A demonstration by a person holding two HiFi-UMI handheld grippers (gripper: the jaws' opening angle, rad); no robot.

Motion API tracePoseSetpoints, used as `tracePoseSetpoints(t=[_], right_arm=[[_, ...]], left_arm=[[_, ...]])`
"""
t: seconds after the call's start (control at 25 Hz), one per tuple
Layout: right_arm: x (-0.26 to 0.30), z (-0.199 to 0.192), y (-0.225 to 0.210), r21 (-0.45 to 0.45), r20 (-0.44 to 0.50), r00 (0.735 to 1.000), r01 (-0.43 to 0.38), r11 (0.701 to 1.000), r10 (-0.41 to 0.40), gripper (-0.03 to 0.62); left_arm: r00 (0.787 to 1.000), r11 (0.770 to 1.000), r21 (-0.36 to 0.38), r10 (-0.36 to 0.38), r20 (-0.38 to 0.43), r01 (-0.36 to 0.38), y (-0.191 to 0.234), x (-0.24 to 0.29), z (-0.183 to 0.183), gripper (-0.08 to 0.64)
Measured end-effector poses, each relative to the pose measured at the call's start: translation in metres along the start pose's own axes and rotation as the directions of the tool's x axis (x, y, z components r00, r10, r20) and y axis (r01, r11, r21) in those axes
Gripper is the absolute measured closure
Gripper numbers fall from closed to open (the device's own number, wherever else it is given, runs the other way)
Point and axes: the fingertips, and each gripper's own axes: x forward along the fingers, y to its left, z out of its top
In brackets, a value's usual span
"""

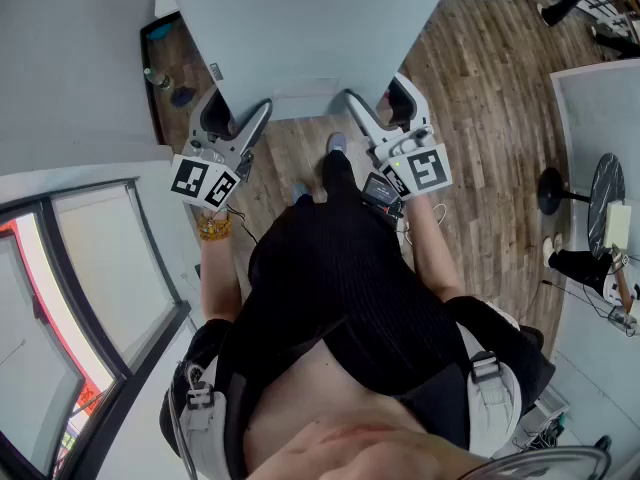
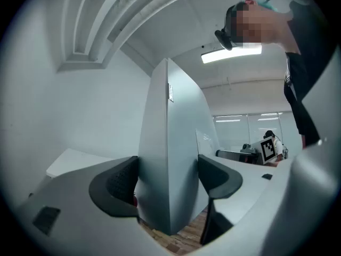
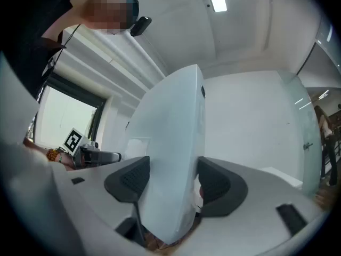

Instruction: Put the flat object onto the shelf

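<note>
My left gripper (image 2: 169, 181) stands wide, both pads pressed on the flat panel (image 1: 300, 28), which rises upright between its jaws. My right gripper (image 3: 173, 181) clamps the same panel just as wide, and the panel fills the gap between its jaws.

Pale grey-blue flat object (image 1: 300, 28), brown wood-plank floor (image 1: 480, 118)

Wood-plank floor (image 1: 480, 118), person's shoe (image 1: 336, 144) on it, round stand base (image 1: 549, 190)
</note>
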Motion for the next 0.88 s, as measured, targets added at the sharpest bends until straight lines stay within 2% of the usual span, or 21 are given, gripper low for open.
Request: tracePoseSetpoints(t=[0.36,0.64,0.88], right_arm=[[0.0,0.001,0.002,0.048,0.021,1.0,-0.021,0.999,0.02,0.303],[0.006,-0.007,-0.001,0.053,0.028,0.999,-0.017,0.998,0.015,0.304],[0.038,-0.009,-0.065,0.057,0.018,1.0,0.0,0.998,-0.001,0.303]], left_arm=[[1.0,1.0,-0.013,-0.005,0.008,0.005,0.002,-0.001,0.002,0.222],[1.0,1.0,-0.006,-0.008,-0.011,0.008,0.009,0.002,-0.003,0.222],[0.999,1.0,-0.017,-0.015,-0.034,0.014,0.03,0.073,-0.004,0.222]])
